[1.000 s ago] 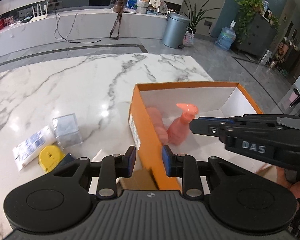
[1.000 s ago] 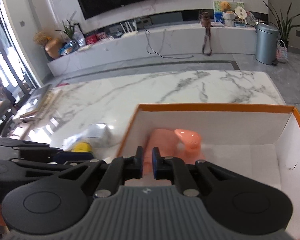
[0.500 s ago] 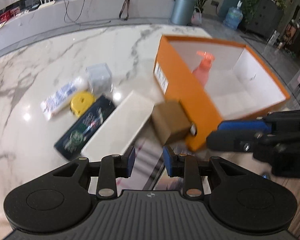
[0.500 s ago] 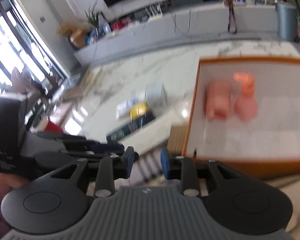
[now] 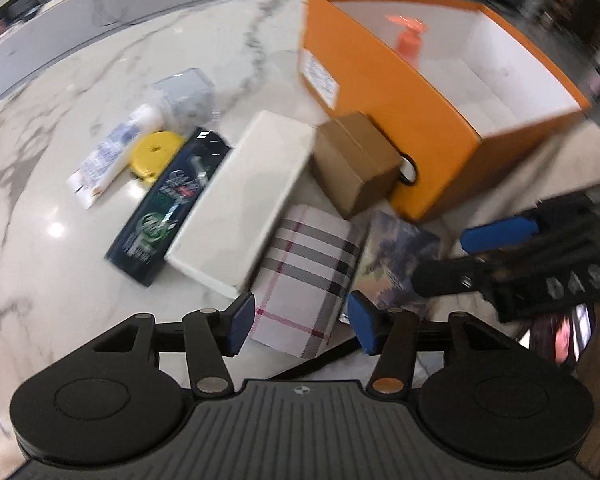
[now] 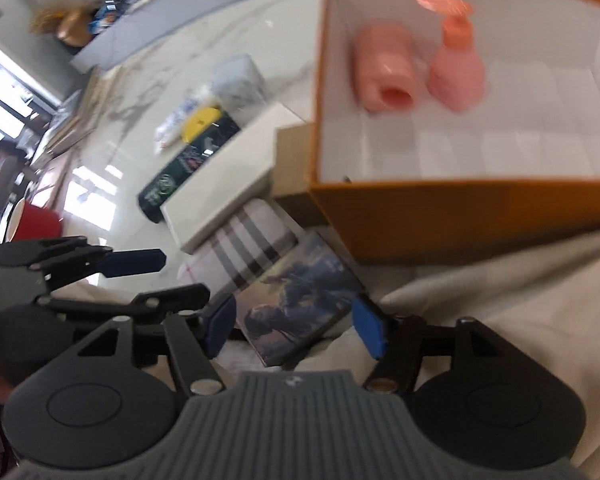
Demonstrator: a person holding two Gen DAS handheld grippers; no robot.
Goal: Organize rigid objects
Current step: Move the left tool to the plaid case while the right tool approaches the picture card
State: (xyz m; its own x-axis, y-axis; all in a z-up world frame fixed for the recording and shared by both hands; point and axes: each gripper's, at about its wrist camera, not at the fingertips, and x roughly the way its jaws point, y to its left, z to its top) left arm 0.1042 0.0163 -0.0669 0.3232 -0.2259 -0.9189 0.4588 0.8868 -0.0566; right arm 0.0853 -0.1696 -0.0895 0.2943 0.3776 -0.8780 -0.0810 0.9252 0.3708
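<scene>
My left gripper point(image 5: 302, 322) points down over a plaid box point(image 5: 304, 272) at the near end of a pile. Its jaws are opening, and the box lies between the pads without being pressed. My right gripper point(image 6: 295, 325) hovers over a flat box with a painted figure point(image 6: 300, 296); its jaws are opening too and nothing is gripped. Behind the pile stands an orange box point(image 6: 440, 208) holding a pink pump bottle point(image 6: 456, 72) and a pink cylinder point(image 6: 384, 68). A white long box point(image 5: 244, 200) and a brown carton point(image 5: 356, 160) lie beside it.
On the marble table point(image 5: 40, 240), left of the pile, are a dark green packet point(image 5: 168, 208), a yellow tape measure point(image 5: 156, 156), a white tube point(image 5: 112, 152) and a clear box point(image 5: 184, 96). A beige cloth point(image 6: 500, 300) covers the near right. A red object point(image 6: 32, 224) sits far left.
Both grippers have pulled back from the orange box and tipped down over the near pile. Their jaws have gone from nearly shut to wide apart.
</scene>
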